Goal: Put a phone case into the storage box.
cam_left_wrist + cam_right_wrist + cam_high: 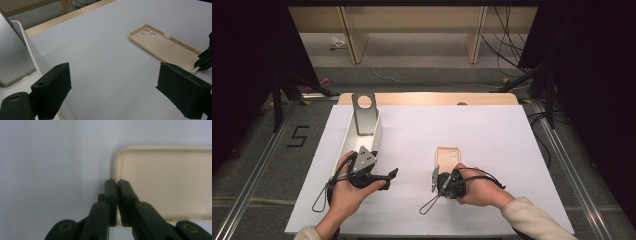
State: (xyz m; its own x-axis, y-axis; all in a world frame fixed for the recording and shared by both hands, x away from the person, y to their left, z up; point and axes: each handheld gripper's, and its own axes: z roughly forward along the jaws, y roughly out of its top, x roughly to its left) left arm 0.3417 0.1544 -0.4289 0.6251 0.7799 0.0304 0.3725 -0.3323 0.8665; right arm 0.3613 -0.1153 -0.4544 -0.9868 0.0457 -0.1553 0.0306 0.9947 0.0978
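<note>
Phone case point(447, 156): beige, lying flat on the white counter point(492, 135), right of centre in the high view, hollow side up.
Right claw point(117, 182): clenched on the case's rim at a corner, one jaw inside the rim, one outside; apparently the lower-left corner.
Left claw point(112, 82): released, jaws wide apart, above bare counter at lower left.
White box point(378, 136): upper left, holding a grey metal plate point(364, 114).

The right gripper point(435, 178) meets the near edge of the beige phone case point(447, 156) on the white table point(492, 145). The left gripper point(387, 176) rests beside the white tray point(377, 137).
</note>
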